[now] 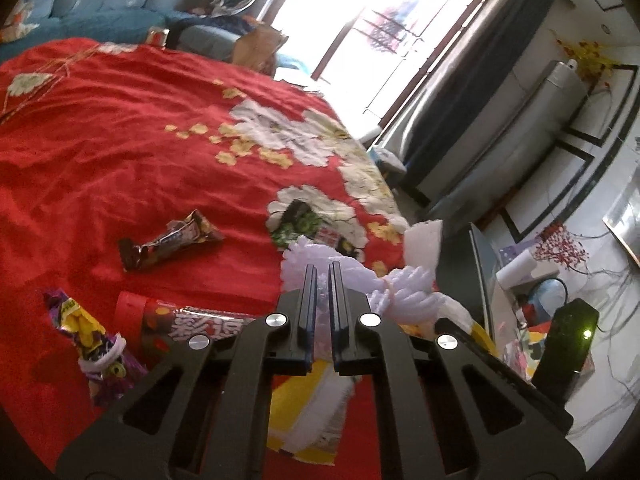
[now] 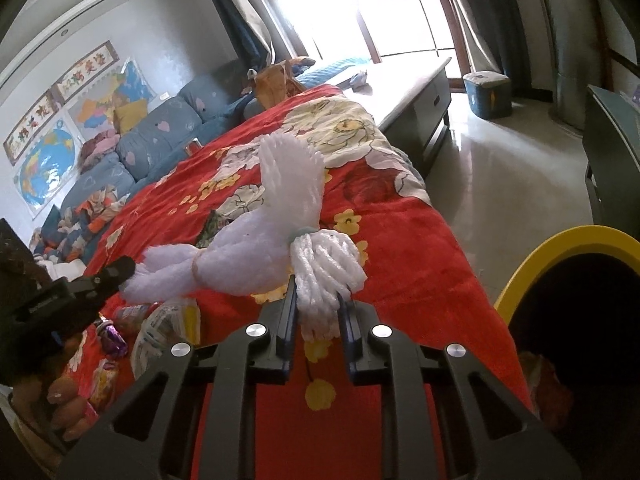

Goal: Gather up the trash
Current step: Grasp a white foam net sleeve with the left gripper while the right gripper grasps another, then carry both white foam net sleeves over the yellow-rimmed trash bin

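Jaws of both grippers pinched shut on white foam net bundle (image 2: 256,256): left gripper (image 2: 130,270) at one end, right gripper (image 2: 318,300) at other. Step: bundle picked up. Next: bundle to be carried to yellow-rimmed black bin (image 2: 560,248) beside bed (image 2: 408,264), then let go.

Black tool (image 1: 322,276), silver screws, blue-edged pads

Before me a red flowered cover (image 1: 120,140) lay over the table. Along its far edge ran a blue sofa (image 2: 160,132) with patterned cushions, and on the pale wall above it hung maps (image 2: 44,160) and framed pictures (image 2: 86,66). Hard white daylight poured through a tall window (image 2: 328,4) framed by dark curtains (image 1: 496,64). Past the table's far corner stood a low grey cabinet (image 2: 420,92) on a glossy pale floor (image 2: 500,168).
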### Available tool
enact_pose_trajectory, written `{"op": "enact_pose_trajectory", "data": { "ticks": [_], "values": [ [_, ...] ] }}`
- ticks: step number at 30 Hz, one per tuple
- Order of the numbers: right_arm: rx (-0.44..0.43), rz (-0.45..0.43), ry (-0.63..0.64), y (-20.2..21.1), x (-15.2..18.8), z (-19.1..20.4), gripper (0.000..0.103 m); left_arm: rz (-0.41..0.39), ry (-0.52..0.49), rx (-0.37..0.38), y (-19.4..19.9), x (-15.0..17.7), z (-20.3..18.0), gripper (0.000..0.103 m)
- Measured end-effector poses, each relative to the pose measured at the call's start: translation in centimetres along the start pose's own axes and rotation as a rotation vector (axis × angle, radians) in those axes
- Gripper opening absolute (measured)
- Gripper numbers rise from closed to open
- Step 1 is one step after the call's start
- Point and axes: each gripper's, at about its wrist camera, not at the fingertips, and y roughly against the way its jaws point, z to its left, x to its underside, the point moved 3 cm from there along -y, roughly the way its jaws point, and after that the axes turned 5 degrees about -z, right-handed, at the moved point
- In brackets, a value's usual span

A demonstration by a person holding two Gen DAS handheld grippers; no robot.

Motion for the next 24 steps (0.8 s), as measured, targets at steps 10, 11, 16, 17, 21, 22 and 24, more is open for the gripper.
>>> {"op": "enact_pose_trajectory", "data": {
  "ticks": [10,11,16,17,21,22,24],
  "values": [
    [0.007,-0.055,-0.012,2.6,0.2,-0.3,0.016,-0.065,-0.052,0.078,3.0,-0.6,-2.9,0.002],
    [0.011,-0.063,-0.014,2.9,0.2,-0.3,0.016,-0.077,-0.057,0.086,3.4,-0.8,-3.3,0.002],
    [0.029,-0.096,-0.027,4.4,0.0,-1.0,0.015,-0.113,-0.080,0.127,4.7,-1.4,-5.1,0.002],
    [0.030,-0.102,-0.031,4.7,-0.1,-1.1,0.015,-0.116,-0.087,0.135,4.9,-1.4,-5.5,0.002],
    [0.038,-0.126,-0.039,5.9,-0.3,-1.4,0.015,-0.124,-0.118,0.171,5.7,-1.3,-7.2,0.002],
    [0.038,-0.130,-0.040,6.1,-0.4,-1.5,0.015,-0.125,-0.123,0.176,5.8,-1.1,-7.4,0.002],
    [0.043,-0.142,-0.042,6.7,-0.6,-1.7,0.015,-0.127,-0.136,0.186,6.0,-0.9,-8.1,0.002]
  ]
}}
